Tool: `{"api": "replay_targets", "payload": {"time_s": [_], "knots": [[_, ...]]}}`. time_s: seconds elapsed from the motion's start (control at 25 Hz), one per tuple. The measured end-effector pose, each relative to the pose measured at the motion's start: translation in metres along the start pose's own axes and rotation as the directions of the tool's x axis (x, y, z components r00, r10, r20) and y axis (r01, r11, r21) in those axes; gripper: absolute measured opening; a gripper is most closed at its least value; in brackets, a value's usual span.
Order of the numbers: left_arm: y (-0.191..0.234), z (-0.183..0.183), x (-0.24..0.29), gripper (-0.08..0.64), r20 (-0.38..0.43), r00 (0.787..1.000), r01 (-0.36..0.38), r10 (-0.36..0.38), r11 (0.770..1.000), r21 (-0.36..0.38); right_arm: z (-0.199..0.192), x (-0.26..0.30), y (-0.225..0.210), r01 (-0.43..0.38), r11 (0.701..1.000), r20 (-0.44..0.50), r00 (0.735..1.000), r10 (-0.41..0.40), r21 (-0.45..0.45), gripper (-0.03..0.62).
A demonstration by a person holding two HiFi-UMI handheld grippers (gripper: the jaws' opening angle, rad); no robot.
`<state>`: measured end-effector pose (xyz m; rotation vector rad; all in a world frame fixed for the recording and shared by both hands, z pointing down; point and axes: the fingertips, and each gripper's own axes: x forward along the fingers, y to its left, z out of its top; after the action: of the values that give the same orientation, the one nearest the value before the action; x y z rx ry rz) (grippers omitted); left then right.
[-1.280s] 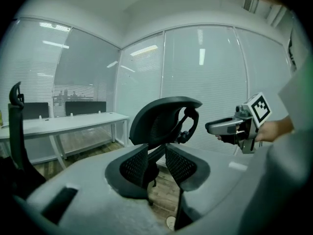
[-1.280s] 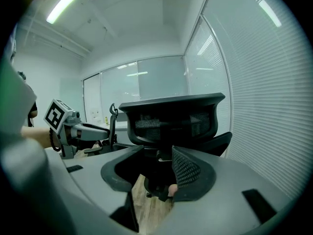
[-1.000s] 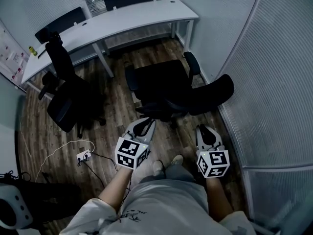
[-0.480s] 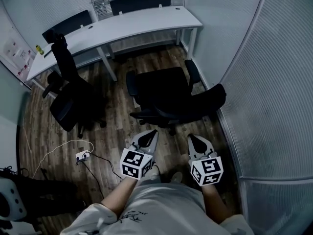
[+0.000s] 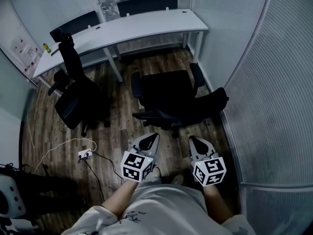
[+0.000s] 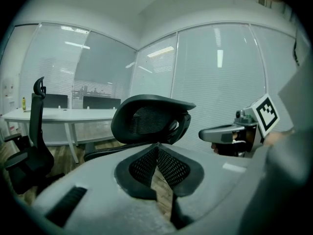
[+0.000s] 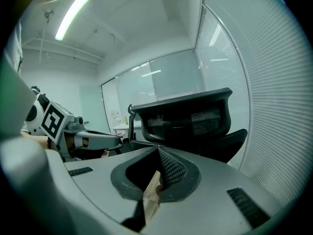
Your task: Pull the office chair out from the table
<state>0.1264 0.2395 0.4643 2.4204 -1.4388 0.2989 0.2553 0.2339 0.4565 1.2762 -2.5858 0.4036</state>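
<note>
I see my left gripper and right gripper both closed, holding nothing. The black mesh-backed office chair stands clear of the long white table, between that table and both grippers, untouched.

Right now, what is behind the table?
One dark chair back and a second chair back rise past the far edge of the table. The tabletop covers their seats and legs.
</note>
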Motion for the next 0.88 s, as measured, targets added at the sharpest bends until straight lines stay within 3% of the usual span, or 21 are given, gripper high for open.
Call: {"api": "replay_targets", "payload": {"time_s": [0.88], "knots": [[-0.003,0.001,-0.007,0.011,0.004,1.0,0.006,-0.006,1.0,0.011,0.002,-0.001,0.016,-0.036,0.999,0.003,0.999,0.036,-0.027,0.008]]}}
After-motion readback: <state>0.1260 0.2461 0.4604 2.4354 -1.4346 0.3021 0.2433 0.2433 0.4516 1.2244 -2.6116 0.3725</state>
